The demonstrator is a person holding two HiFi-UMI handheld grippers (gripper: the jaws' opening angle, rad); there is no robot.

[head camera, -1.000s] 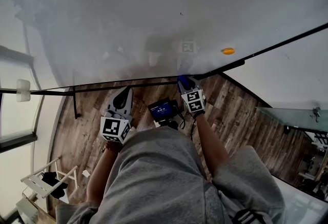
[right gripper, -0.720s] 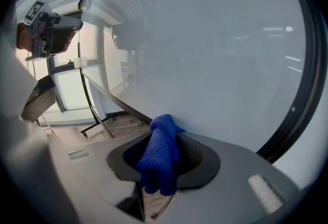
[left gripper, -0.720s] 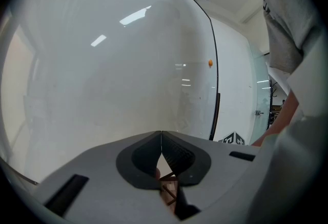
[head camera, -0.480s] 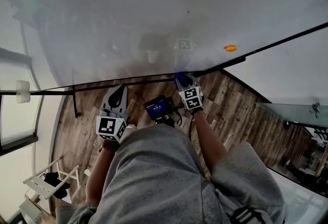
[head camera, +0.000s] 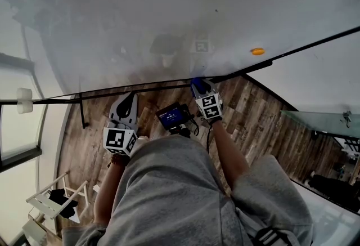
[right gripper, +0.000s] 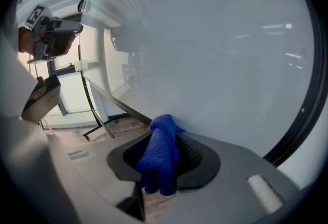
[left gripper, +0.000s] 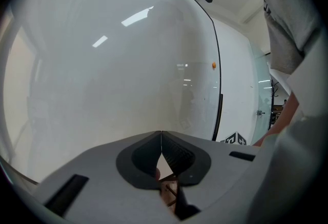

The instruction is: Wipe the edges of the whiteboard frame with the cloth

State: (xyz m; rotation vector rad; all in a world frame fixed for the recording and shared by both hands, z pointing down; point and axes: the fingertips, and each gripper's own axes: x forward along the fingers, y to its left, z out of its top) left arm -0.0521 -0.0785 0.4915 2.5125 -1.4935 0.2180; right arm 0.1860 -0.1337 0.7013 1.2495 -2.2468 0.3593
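- Right gripper: my jaws are clamped on a bunched blue knitted cloth. A tuft sticks out past the tips.
- The cloth tuft sits at the thin black bottom edge of the whiteboard frame, right of centre. It looks to be touching, but I can't confirm firm contact.
- Left gripper: jaws are closed tip to tip with nothing between them. It hangs below the frame, apart from it, over the wood-plank floor.
- Risk: the cloth is a loose wad, so dragging it along the edge could pull it out of the jaws. A thin frame gives it little to bear on.
- Risk: the tuft could ride up onto the glossy white board surface, so I'd be wiping the panel and not the frame.
- Risk: a small orange dot sits on the board near the frame to the right. A sweep that way could knock it if it's a loose magnet.
- Risk: the idle left gripper could clip the frame if I lean in.
- Containers: none in any view, so there are no contents to report.
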